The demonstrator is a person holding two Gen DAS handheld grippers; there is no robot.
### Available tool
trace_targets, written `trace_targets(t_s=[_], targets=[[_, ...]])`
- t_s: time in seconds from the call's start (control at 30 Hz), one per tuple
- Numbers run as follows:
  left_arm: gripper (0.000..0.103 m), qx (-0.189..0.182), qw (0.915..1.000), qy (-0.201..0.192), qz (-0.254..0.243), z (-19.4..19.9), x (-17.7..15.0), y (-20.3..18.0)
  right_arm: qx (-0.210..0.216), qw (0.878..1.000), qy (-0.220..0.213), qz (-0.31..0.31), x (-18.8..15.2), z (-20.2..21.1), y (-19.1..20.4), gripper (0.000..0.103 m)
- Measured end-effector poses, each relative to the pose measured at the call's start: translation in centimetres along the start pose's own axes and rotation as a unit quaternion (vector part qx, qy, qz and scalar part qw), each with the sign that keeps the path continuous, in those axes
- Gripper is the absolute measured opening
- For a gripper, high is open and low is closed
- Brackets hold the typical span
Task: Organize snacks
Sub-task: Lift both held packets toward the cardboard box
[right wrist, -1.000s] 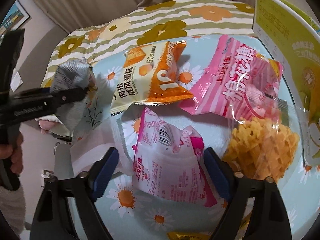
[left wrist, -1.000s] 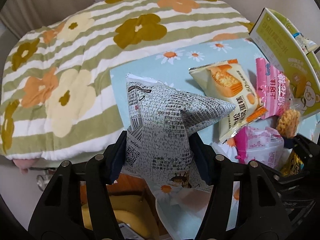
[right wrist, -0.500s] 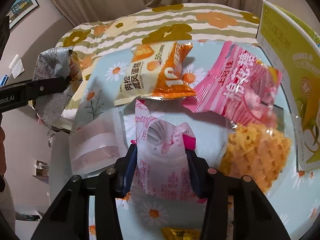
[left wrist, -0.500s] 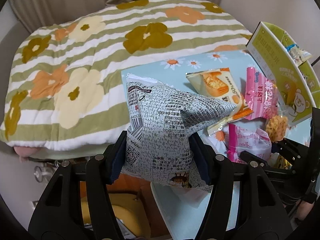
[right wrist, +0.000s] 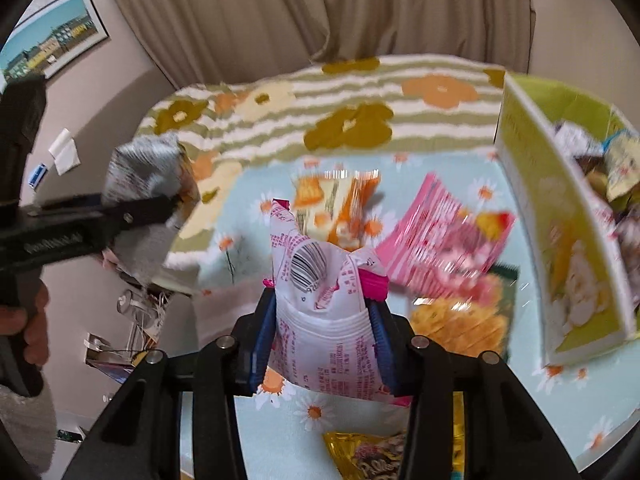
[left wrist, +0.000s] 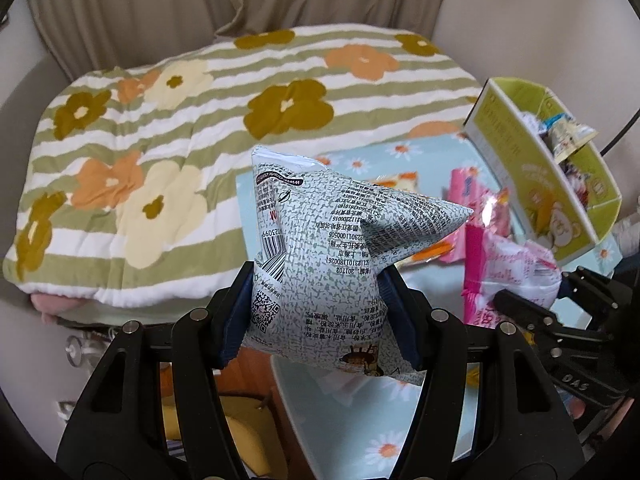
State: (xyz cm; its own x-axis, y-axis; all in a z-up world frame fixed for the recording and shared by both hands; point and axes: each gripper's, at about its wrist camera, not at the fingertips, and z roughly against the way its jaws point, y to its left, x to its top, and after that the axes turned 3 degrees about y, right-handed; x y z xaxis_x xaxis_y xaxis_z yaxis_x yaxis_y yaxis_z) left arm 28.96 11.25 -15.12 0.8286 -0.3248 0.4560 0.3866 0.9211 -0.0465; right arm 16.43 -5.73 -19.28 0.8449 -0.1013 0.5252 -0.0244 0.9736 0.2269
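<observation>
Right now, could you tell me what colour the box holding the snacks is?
The box is lime green with white edges; the left wrist view shows it best.

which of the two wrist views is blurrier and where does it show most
The right wrist view is blurrier: the orange packet, the big pink bag and the green box smear with motion, while the pink-and-white packet in the right gripper stays fairly sharp. The left wrist view is crisp: print on the grey packet reads clearly. Both bend edges, fisheye style.

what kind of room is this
Probably a bedroom at home: a bed with a flowered striped quilt, closed curtains behind it, and a framed picture on the wall.
</observation>
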Motion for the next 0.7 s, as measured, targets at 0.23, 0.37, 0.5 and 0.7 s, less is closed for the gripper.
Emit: trace_targets(t_s=[0.23,0.37,0.5,0.7], targets=[[0.058,-0.021,0.9992,-0.033,-0.003,3.1,2.1,-4.6,0.013,0.999,-0.045,-0.003,2.5,5.7,-4.0,0.04],[0.058,-0.022,0.9982,-0.055,-0.009,4.7,3.7,-9.6,0.012,0.998,-0.068,0.002,3.7,9.4,-8.0,0.04],[0.058,-0.033,0.9971,-0.069,-0.001,5.5,5.4,-15.2,0.006,0.997,-0.078,0.01,4.5,12.6,-13.4,0.04],[0.058,-0.045,0.9966,-0.069,0.004,4.1,7.6,-24.3,-0.003,0.997,-0.08,0.009,4.9,15.4,-21.9,0.04]])
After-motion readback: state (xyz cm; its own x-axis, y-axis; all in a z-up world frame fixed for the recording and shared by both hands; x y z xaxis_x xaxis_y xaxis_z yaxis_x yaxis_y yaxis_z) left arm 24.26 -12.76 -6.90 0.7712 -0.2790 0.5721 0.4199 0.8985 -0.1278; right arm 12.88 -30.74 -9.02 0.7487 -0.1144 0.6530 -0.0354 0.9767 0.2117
